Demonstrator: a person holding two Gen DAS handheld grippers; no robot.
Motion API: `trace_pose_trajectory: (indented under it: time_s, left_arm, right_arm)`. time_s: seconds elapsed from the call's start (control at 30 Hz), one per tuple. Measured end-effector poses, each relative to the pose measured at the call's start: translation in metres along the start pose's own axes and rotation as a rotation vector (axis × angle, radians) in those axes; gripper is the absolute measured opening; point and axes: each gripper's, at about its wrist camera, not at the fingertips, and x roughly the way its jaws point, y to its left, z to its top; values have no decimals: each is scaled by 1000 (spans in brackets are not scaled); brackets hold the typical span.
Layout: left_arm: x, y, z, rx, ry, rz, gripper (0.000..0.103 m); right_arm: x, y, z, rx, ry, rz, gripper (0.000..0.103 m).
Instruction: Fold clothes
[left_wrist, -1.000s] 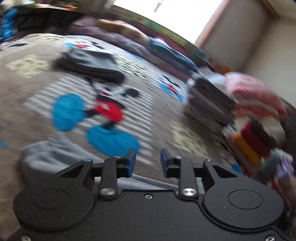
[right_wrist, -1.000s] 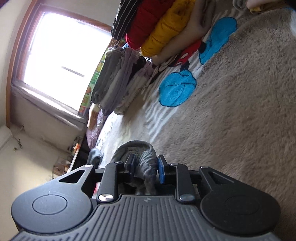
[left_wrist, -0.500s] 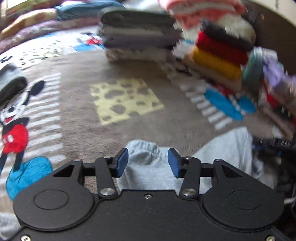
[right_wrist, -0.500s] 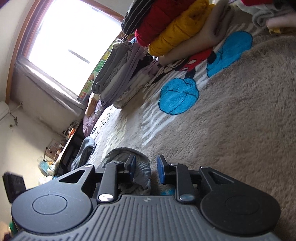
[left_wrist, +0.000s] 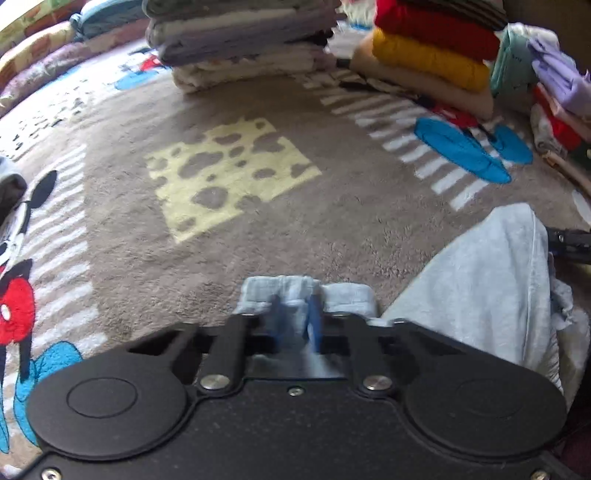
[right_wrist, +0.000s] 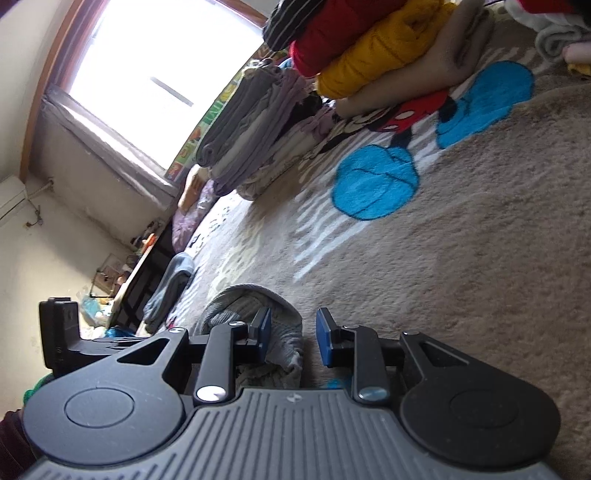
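On the brown plush cartoon blanket (left_wrist: 332, 229), a yellow cheese-shaped patch (left_wrist: 229, 173) is serving as the landmark. Below this patch, the left gripper (left_wrist: 293, 325) is pinching the gathered hem of a light grey soft garment (left_wrist: 487, 288), its blue pads pressed on the cloth. The rest of the garment is lying to the lower right of the patch. There the right gripper (right_wrist: 291, 336) is standing with its jaws spread, the grey fabric bunched against its left pad only. Above the patch, a stack of grey and lilac folded clothes (left_wrist: 240, 40) is resting; to the upper right, a red, yellow and beige folded pile (left_wrist: 428, 59) is sitting.
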Motion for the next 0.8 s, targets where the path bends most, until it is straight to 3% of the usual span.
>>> trace_pose_trajectory:
  time_s: [0.07, 0.23, 0.43, 0.7, 0.8]
  left_arm:
    - [-10, 10, -4, -54, -53, -5, 4]
    - [-48, 47, -13, -262, -229, -33, 3]
    - [-99, 107, -44, -588, -484, -35, 3]
    - [-106, 191, -109, -1079, -597, 69, 3]
    - [-102, 200, -128, -1141, -589, 105, 3]
  right_arm:
    - [1, 4, 0, -7, -1, 16, 28]
    - [-1, 9, 4, -13, -48, 21, 10]
    - [2, 12, 17, -6, -107, 30, 3]
    - [14, 16, 23, -8, -127, 26, 3]
    - [12, 19, 22, -45, -113, 40, 7]
